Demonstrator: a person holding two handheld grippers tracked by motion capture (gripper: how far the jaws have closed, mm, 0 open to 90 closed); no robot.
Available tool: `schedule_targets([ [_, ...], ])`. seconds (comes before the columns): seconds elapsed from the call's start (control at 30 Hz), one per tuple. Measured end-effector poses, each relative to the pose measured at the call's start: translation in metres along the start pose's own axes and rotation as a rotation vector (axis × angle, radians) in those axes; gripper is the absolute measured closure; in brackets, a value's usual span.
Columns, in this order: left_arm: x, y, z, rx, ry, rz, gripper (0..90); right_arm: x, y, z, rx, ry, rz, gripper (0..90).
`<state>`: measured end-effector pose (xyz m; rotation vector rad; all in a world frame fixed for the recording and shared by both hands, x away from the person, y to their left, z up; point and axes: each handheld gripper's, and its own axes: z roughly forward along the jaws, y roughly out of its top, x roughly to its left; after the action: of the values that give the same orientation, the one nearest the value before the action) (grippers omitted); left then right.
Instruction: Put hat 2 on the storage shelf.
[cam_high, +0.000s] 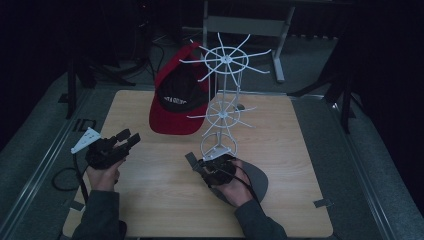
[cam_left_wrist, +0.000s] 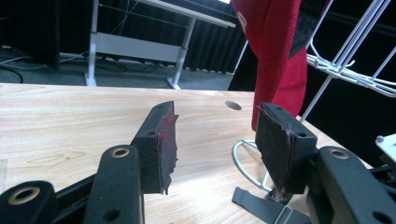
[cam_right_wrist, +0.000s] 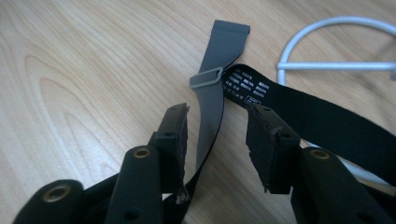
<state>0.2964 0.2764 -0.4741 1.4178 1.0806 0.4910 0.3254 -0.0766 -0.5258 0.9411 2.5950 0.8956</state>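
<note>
— What is seen around the grippers?

— A white wire rack (cam_high: 223, 100) is stood mid-table, its ring base (cam_right_wrist: 327, 46) just beside the right gripper (cam_high: 200, 165). A red cap (cam_high: 175, 100) is hung on the rack's far left side. A grey cap (cam_high: 255, 182) is laid under the right hand.

— And the jaws?

— The right gripper's jaws are held apart around the grey strap (cam_right_wrist: 210, 116); contact cannot be told. The left gripper (cam_high: 127, 140) is spread wide, with nothing gripped.
</note>
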Motion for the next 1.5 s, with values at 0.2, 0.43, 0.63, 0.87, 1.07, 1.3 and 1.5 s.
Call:
schedule_targets([
  [0.2,0.000,-0.001,0.000,0.001,0.004,-0.002,48.5,0.003,0.001,0.015,0.043,-0.018,-0.009,55.4],
  [0.43,0.002,-0.002,-0.001,-0.001,0.006,-0.007,48.6,0.002,0.001,0.019,0.093,-0.030,-0.045,89.1],
  [0.63,0.003,-0.003,-0.003,-0.001,0.009,-0.011,48.6,-0.014,-0.009,0.007,0.111,-0.067,0.005,89.5],
  [0.87,0.001,-0.003,-0.001,0.003,0.007,-0.009,48.6,-0.039,-0.035,-0.015,0.133,-0.101,0.073,89.3],
  [1.07,-0.002,-0.003,0.006,0.012,-0.002,-0.006,48.6,-0.048,-0.042,-0.023,0.136,-0.073,0.099,73.0],
  [1.3,-0.004,-0.002,0.007,0.018,-0.006,0.006,48.6,-0.045,-0.033,-0.008,0.171,-0.084,0.085,71.1],
  [1.5,-0.001,-0.004,0.004,0.012,0.011,-0.005,48.8,-0.050,-0.034,-0.014,0.153,-0.037,0.102,89.4],
])
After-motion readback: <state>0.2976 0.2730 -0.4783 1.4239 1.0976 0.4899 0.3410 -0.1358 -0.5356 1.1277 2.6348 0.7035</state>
